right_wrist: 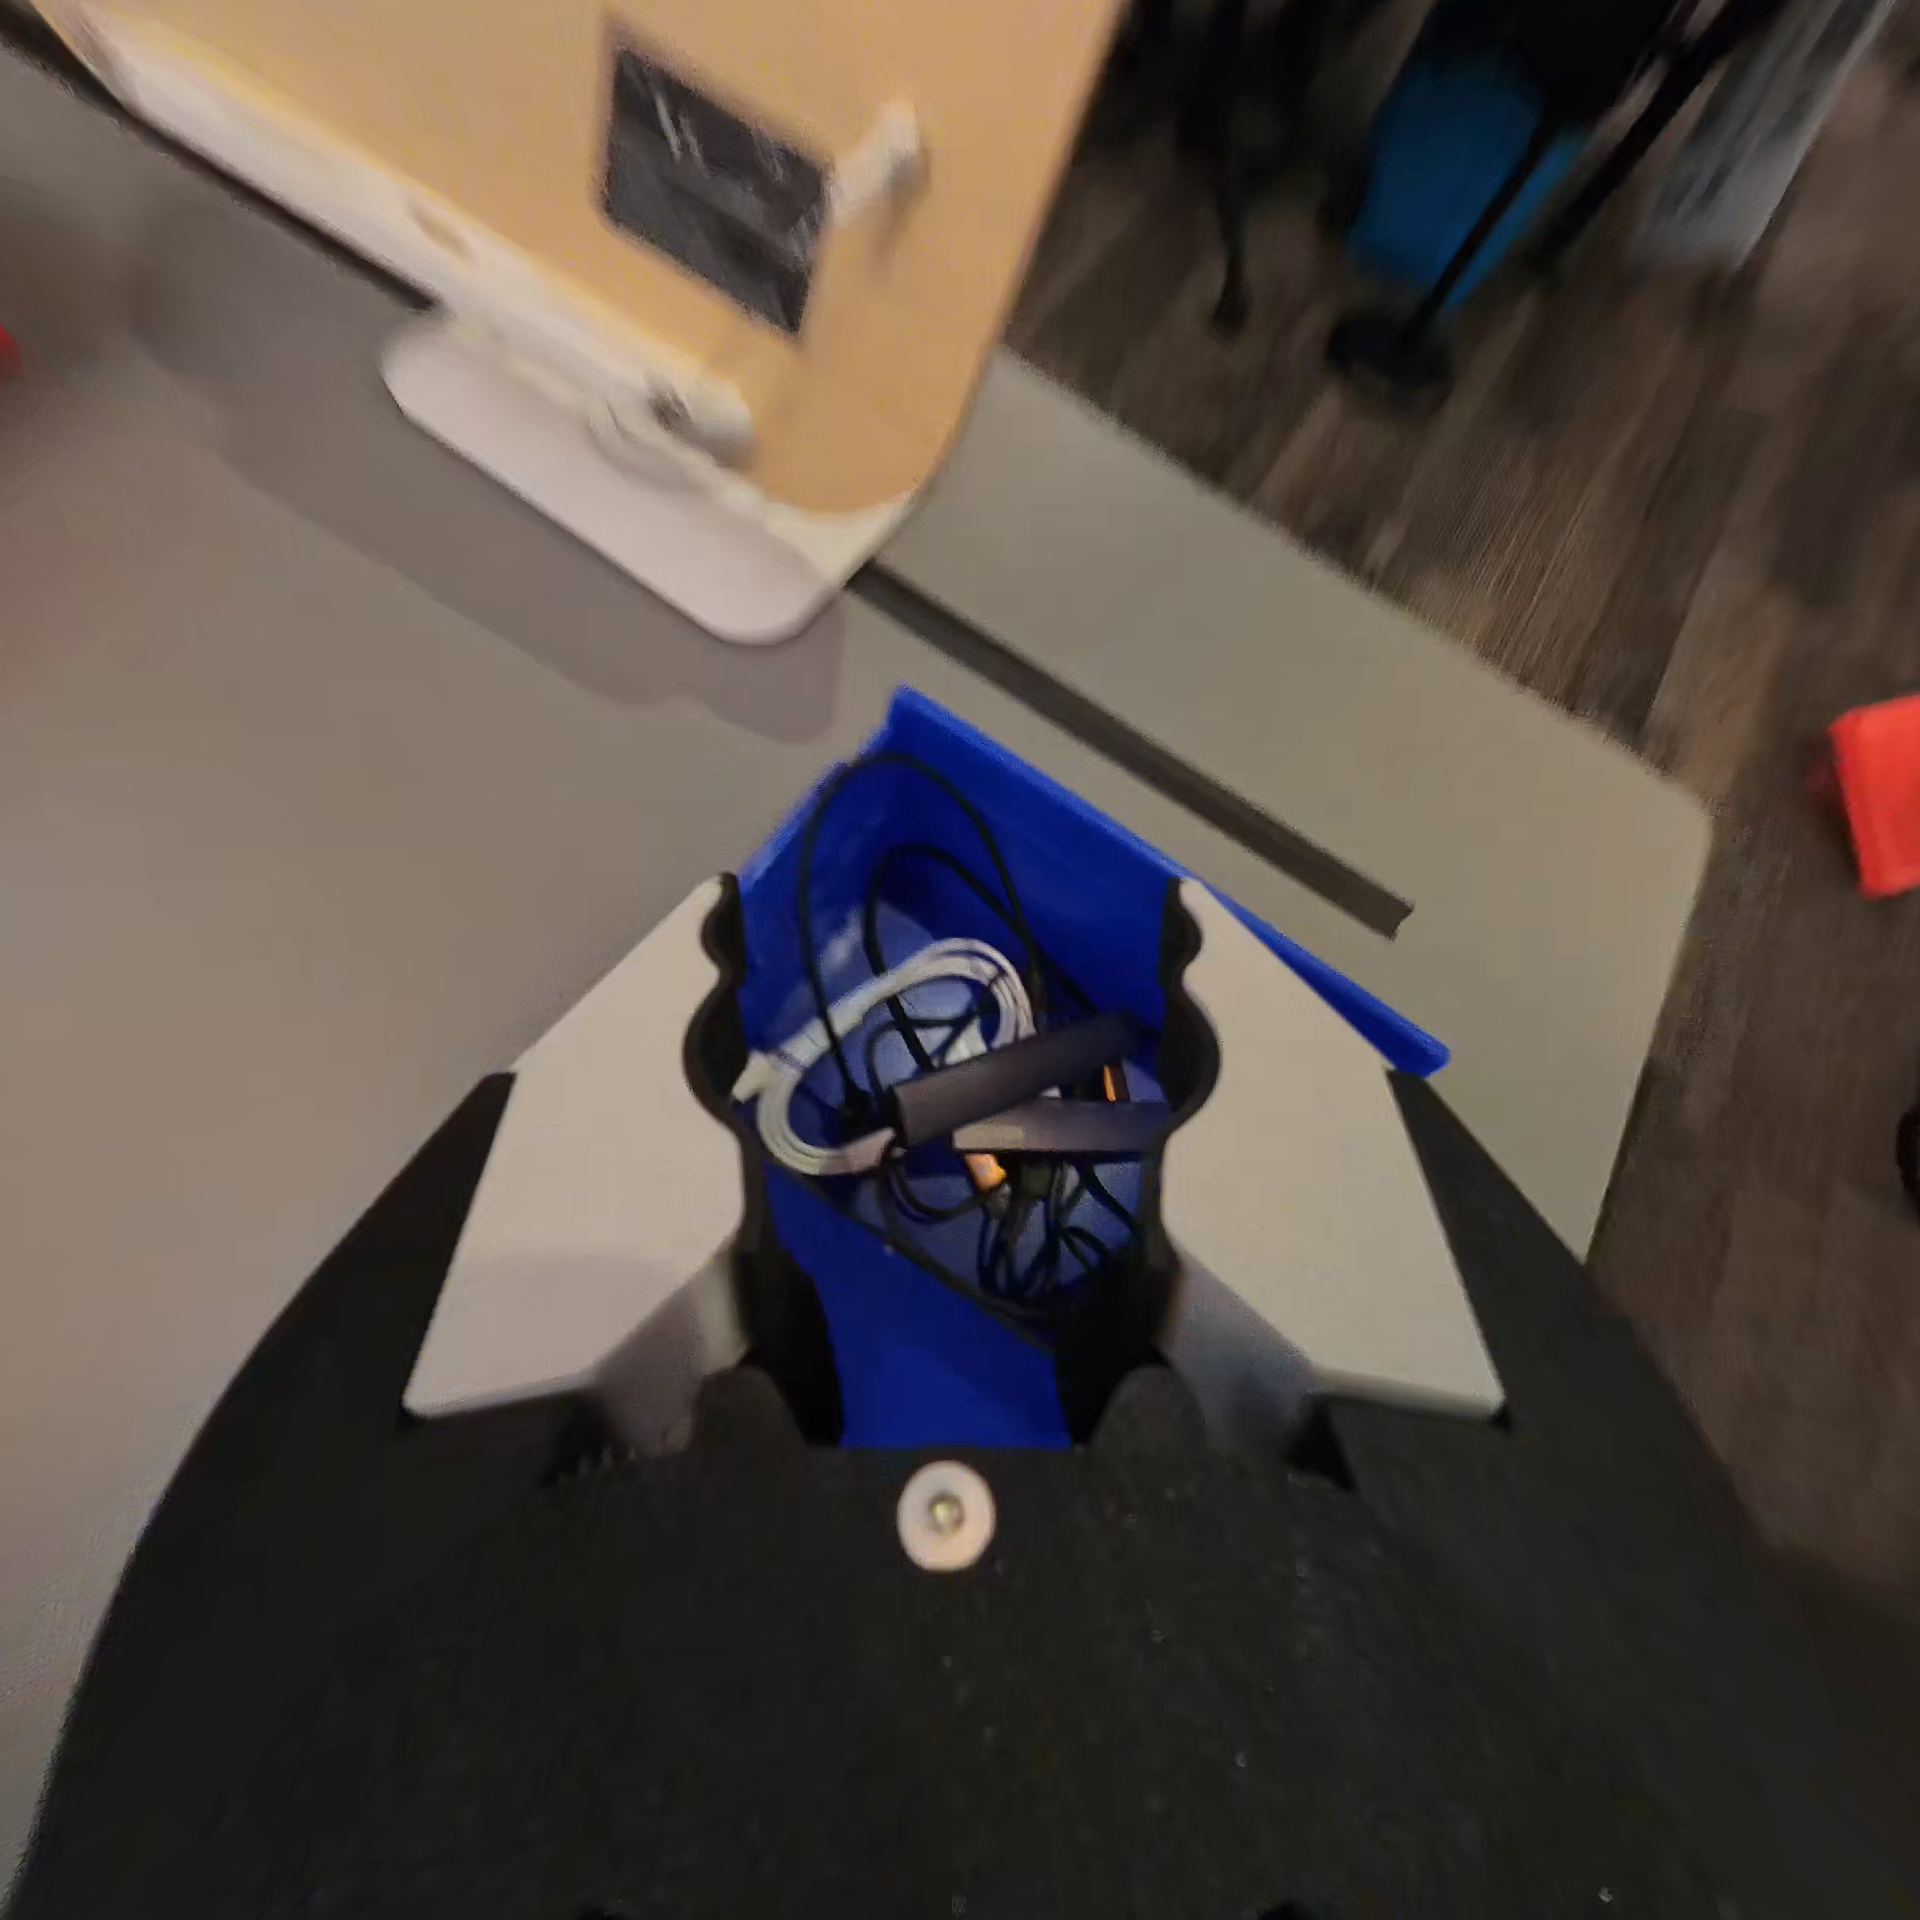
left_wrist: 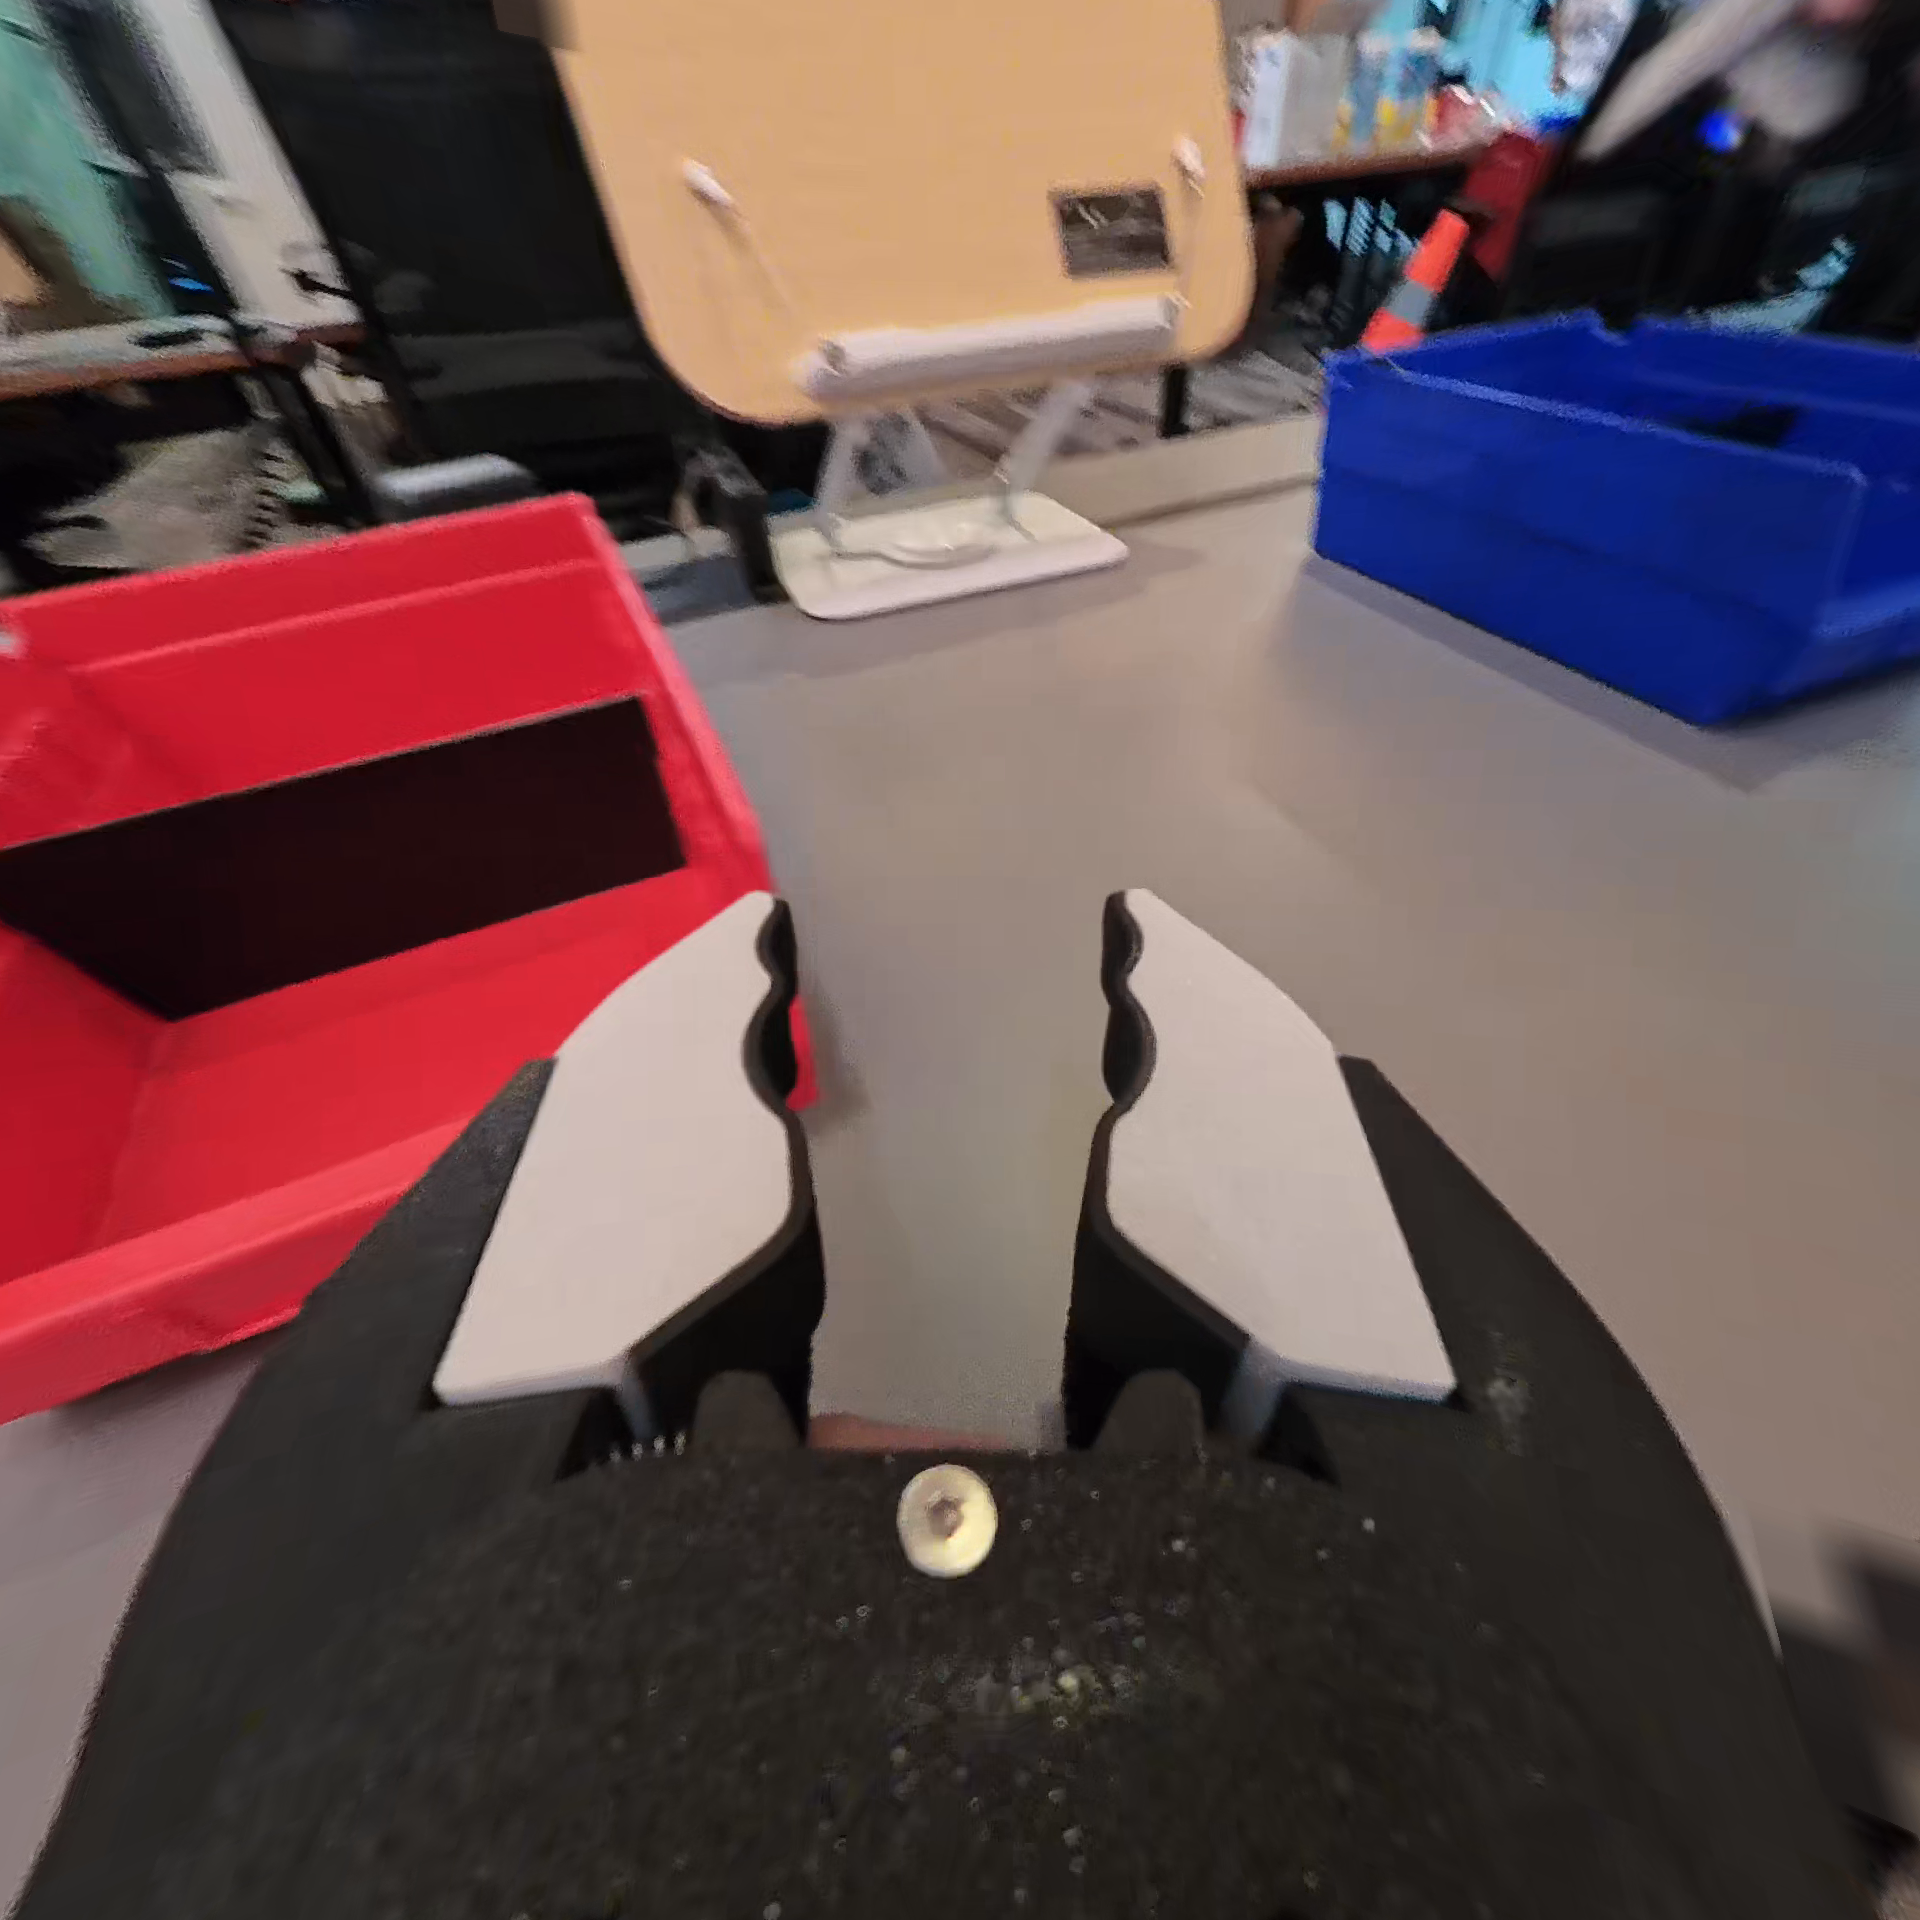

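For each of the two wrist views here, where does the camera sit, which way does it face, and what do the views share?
Left wrist view: sits behind the left gripper, faces level across the grey table, red bin at left; its open fingers show.
Right wrist view: sits behind the right gripper, faces down into the blue bin of tangled cables; its open fingers show.
Shared: table, blue bin, tan board on a white stand.
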A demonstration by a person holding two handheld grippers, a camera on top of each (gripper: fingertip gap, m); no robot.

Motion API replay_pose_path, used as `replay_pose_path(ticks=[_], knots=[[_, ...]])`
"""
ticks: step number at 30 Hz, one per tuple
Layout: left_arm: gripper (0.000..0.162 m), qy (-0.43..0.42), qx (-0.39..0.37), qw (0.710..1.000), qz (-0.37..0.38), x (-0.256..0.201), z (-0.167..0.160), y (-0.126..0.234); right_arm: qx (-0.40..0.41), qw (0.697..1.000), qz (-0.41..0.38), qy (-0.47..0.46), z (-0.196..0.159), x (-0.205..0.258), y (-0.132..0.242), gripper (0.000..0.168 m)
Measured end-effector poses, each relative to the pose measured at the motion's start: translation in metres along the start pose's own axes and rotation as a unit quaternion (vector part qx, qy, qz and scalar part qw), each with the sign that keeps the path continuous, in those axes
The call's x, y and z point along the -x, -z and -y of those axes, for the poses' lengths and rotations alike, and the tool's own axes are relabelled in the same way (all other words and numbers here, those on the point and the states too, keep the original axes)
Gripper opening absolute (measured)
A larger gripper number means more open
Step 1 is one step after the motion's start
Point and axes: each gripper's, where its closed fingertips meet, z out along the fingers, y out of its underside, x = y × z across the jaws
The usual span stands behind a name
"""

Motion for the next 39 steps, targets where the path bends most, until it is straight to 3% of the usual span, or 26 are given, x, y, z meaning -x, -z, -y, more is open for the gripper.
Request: replay_pose_path(ticks=[3, 6, 10, 11, 14, 19, 28, 39], knots=[[0.051, 0.01, -0.042, 0.997, 0.069, 0.033, 0.015, 0.016, -0.106, 0.994, -0.029, -0.021, 0.005, 0.027, 0.054, 0.077], [0.044, 0.026, -0.041, 0.991, 0.124, 0.063, 0.011, 0.028, -0.187, 0.977, -0.075, -0.067, -0.034, 0.056, 0.086, 0.076], [0.046, 0.055, 0.027, 0.988, 0.139, 0.088, -0.017, 0.028, -0.25, 0.949, -0.111, -0.156, -0.119, 0.103, 0.097, 0.073], [0.046, 0.064, 0.041, 0.987, 0.142, 0.094, -0.024, 0.027, -0.263, 0.94, -0.126, -0.178, -0.142, 0.11, 0.096, 0.066], [0.047, 0.07, 0.075, 0.984, 0.148, 0.102, -0.038, 0.023, -0.209, 0.952, -0.076, -0.212, -0.184, 0.139, 0.077, 0.066], [0.044, 0.062, 0.066, 0.978, 0.19, 0.119, -0.032, 0.026, -0.178, 0.962, -0.116, -0.173, -0.189, 0.124, 0.076, 0.065], [0.043, 0.077, 0.082, 0.979, 0.171, 0.114, -0.042, 0.018, -0.147, 0.955, -0.14, -0.218, -0.208, 0.09, 0.067, 0.065], [0.043, 0.053, 0.089, 0.982, 0.159, 0.102, -0.044, 0.018, -0.15, 0.957, -0.134, -0.208, -0.202, 0.096, 0.064, 0.066]])
